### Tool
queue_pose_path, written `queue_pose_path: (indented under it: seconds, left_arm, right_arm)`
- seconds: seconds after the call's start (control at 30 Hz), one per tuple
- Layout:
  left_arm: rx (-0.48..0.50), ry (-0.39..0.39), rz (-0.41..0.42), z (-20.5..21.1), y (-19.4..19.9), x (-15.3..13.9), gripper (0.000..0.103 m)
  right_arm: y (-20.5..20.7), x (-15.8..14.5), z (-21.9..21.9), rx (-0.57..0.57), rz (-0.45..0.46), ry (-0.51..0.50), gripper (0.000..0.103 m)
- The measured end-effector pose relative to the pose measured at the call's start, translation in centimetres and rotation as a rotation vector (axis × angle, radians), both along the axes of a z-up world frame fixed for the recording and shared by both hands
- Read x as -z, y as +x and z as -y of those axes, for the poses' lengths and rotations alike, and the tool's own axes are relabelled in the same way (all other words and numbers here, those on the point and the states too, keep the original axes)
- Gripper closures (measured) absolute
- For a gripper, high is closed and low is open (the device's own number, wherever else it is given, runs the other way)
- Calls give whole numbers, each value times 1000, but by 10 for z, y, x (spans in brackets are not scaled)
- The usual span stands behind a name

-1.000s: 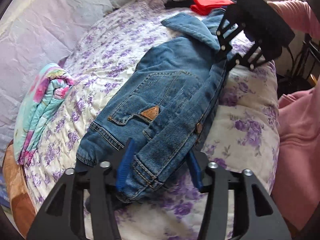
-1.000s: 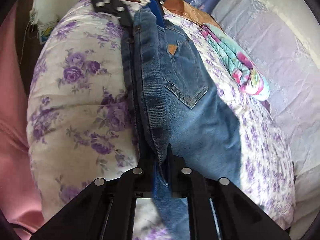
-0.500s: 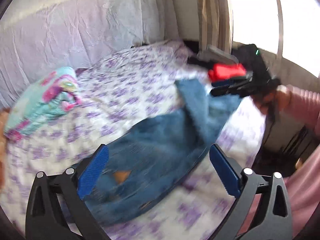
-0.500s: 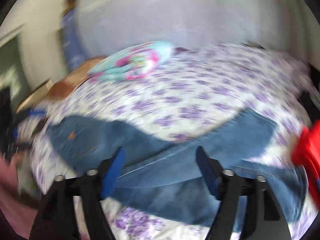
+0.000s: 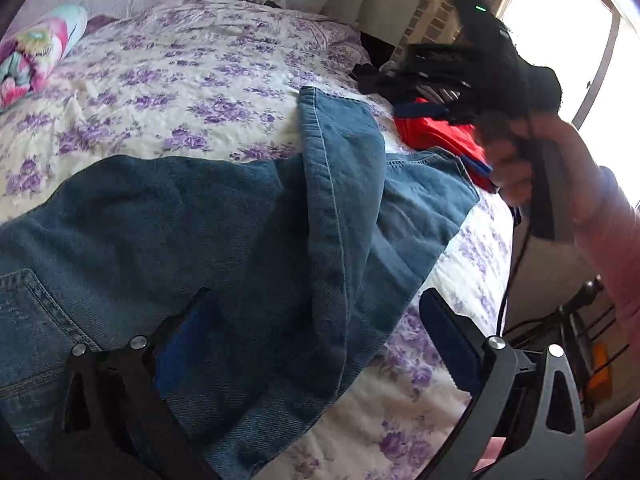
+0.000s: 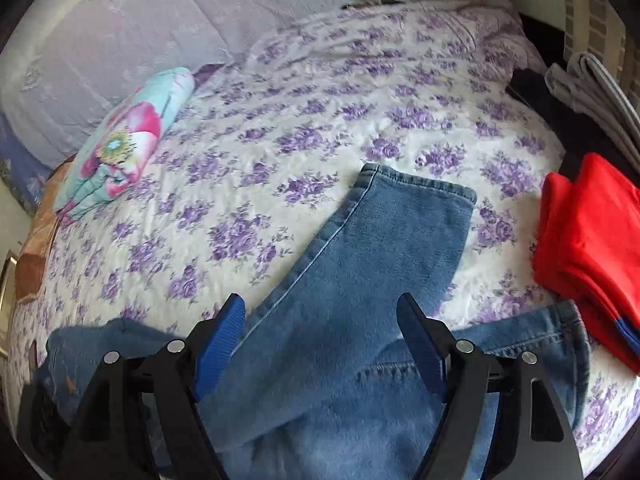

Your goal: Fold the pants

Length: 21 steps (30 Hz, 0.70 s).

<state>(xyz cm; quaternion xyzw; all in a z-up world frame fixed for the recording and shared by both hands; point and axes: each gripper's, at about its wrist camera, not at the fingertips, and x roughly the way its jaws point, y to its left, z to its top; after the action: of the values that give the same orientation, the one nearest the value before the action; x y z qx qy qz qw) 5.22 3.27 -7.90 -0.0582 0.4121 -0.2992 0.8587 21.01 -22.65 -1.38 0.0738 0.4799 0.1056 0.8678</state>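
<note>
From the left wrist, the jeans (image 5: 240, 240) lie rumpled along the bed's (image 5: 192, 80) near edge, one leg flopped across, under the spread, empty left tool (image 5: 320, 344). From the right wrist, the right tool (image 6: 320, 344) gapes empty above a leg; red folded clothes (image 6: 588, 248) sit just beside its hem.

The jeans (image 5: 200, 240) run off the left wrist view's lower-left edge, waistband out of sight.

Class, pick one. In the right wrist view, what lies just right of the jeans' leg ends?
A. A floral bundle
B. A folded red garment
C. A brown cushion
B: the folded red garment lies on the bedspread right of the jeans.
</note>
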Motion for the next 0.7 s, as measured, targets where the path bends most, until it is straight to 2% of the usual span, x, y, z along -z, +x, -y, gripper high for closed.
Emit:
queue_pose_path:
  seconds: [0.07, 0.23, 0.3, 0.4, 0.47, 0.57, 0.63, 0.7]
  left_arm:
    - [0, 16, 11, -1, 1, 1, 5]
    - [3, -30, 2, -11, 2, -2, 5]
    - [4, -31, 3, -11, 2, -2, 5]
    - [6, -28, 4, -10, 2, -2, 5]
    - [7, -30, 3, -10, 1, -2, 5]
    - [8, -42, -2, -11, 1, -2, 5]
    - [8, -55, -5, -12, 1, -3, 5]
    - [9, -70, -10, -15, 2, -3, 5]
  right_arm:
    - [35, 15, -10, 41, -56, -45, 24]
    - [98, 47, -25, 131, -160, -206, 24]
    - [108, 62, -26, 144, -243, -229, 24]
    - [106, 65, -31, 132, -250, -268, 24]
    - [101, 66, -29, 139, -257, -264, 30]
    - [95, 64, -25, 137, -253, -253, 49]
    - [90, 61, -18, 131, -252, -215, 75]
    - [84, 51, -11, 129, -254, -158, 91]
